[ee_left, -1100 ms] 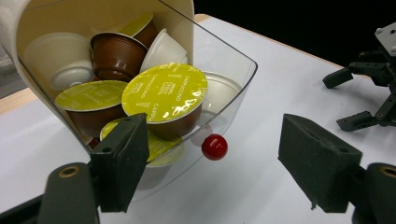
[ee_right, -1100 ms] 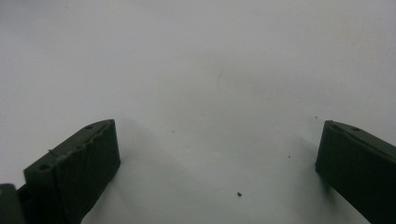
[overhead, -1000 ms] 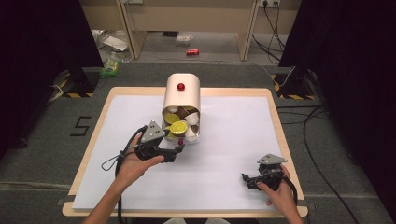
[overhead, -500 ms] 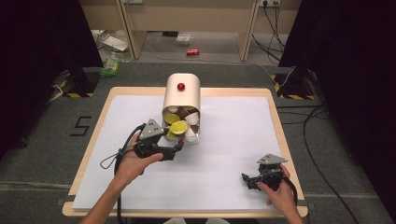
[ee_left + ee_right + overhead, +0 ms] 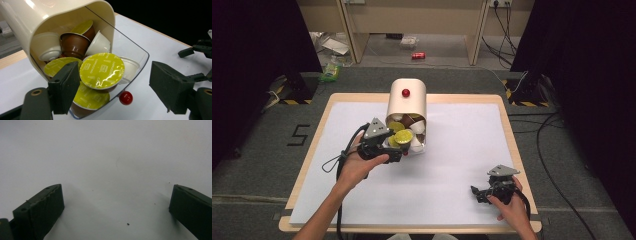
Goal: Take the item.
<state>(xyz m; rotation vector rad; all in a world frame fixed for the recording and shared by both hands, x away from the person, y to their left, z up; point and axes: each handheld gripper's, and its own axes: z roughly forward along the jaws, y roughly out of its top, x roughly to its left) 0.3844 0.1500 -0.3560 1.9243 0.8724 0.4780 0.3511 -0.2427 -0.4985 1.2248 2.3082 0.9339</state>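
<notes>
Yellow-lidded capsule [image 5: 102, 70] at container [image 5: 407, 102] mouth, left gripper [image 5: 398, 153] jaws wide, unclamped.

right gripper [image 5: 117, 212]: fingers [image 5: 40, 212] spread wide, nothing between them, over bare white desk [image 5: 112, 157] with few dark specks.

The bin [image 5: 62, 17] is smooth cream plastic with a soft sheen; its lid [image 5: 135, 55], lying at 6 o'clock of the bin in the high view, is clear glossy plastic with a shiny red knob [image 5: 125, 98]. The pods [image 5: 102, 70] have glossy yellow-green foil tops that catch the light, on brown or white smooth plastic cups. The left tongs [image 5: 117, 92] are matt dark plastic with a faintly grainy face. The right tongs [image 5: 117, 212] look the same, matt and slightly rough. The worktop [image 5: 452, 200] is covered in matt white sheet, paper-like, with a pale wood rim [image 5: 312, 135].
</notes>
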